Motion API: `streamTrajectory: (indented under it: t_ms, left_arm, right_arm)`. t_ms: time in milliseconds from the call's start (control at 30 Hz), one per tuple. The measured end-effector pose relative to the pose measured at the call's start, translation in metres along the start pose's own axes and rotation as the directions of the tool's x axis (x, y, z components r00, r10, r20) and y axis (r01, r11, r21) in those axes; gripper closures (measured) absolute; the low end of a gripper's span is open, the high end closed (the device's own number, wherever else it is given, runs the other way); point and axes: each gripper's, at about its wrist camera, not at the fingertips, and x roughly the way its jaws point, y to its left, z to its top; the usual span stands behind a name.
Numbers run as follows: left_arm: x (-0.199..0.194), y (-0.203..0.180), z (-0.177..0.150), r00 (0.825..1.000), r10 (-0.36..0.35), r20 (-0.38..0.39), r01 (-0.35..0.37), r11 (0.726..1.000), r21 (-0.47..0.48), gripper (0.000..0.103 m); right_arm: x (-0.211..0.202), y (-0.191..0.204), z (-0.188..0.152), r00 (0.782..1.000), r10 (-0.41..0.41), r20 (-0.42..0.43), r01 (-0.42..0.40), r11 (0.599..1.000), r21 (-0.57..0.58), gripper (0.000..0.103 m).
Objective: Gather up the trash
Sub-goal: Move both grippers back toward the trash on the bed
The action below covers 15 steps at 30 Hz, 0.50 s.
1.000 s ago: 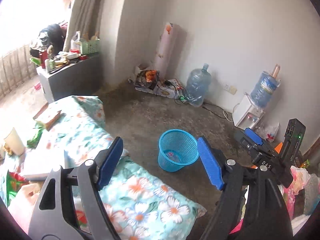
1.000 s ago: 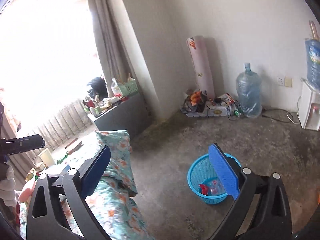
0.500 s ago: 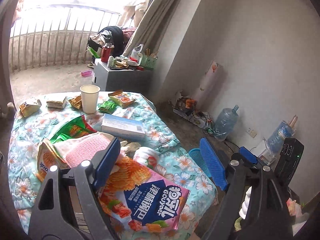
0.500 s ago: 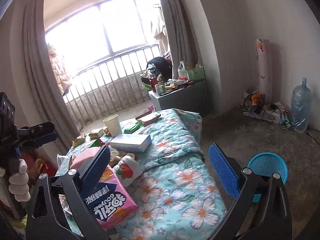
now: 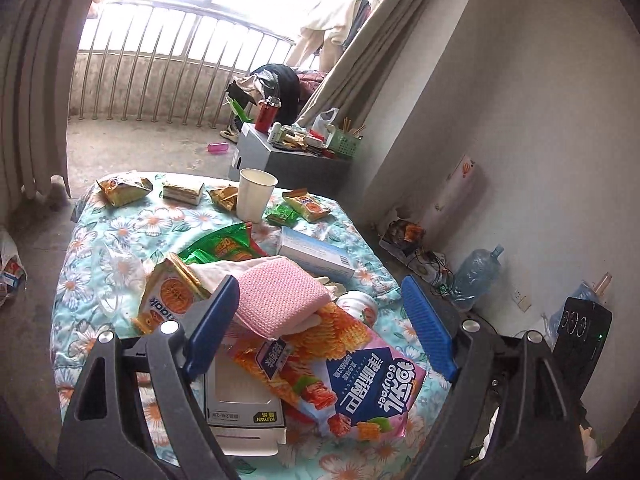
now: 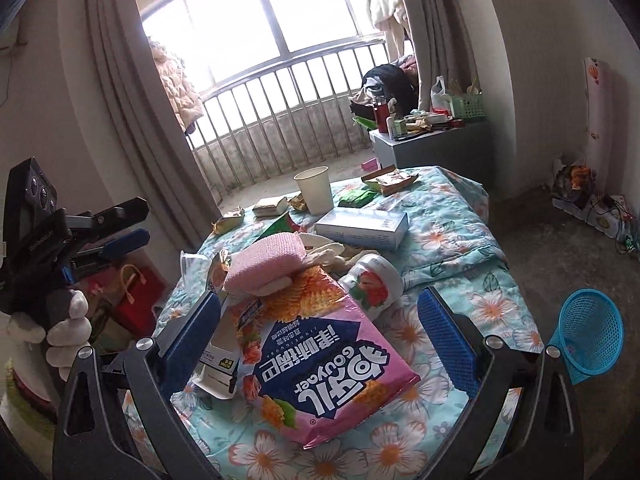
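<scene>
Pink snack bag [image 6: 320, 368] lies on the floral-covered counter [image 6: 452, 216], below and between the right claw's [image 6: 320, 340] wide-open jaws. Left claw [image 5: 320, 332] open, empty. Blue basket [image 6: 588, 336] sits right of the right claw, on the floor.

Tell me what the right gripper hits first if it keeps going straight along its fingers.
Probably the big pink snack bag, which lies between the open right gripper fingers on the floral quilt; depth is hard to judge.
</scene>
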Motion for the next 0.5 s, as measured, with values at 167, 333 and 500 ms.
streamTrajectory:
  t_ms: [167,333,500]
  left_arm:
    - [-0.006,0.021,-0.007,0.999,0.043,-0.004,-0.043,0.999,-0.013,0.025]
    - [-0.018,0.044,-0.011,0.997,0.082,0.011,-0.082,0.996,-0.047,0.025]
    - [-0.02,0.071,-0.018,0.994,0.112,0.015,-0.11,0.989,-0.096,0.025]
  right_arm:
    - [0.002,-0.014,0.006,1.0,-0.01,-0.007,0.011,0.999,0.04,0.007]
    - [0.003,-0.04,0.012,1.0,-0.02,-0.008,0.021,0.992,0.122,0.007]
    - [0.016,-0.044,0.016,1.0,0.003,-0.029,0.001,0.989,0.147,0.007]
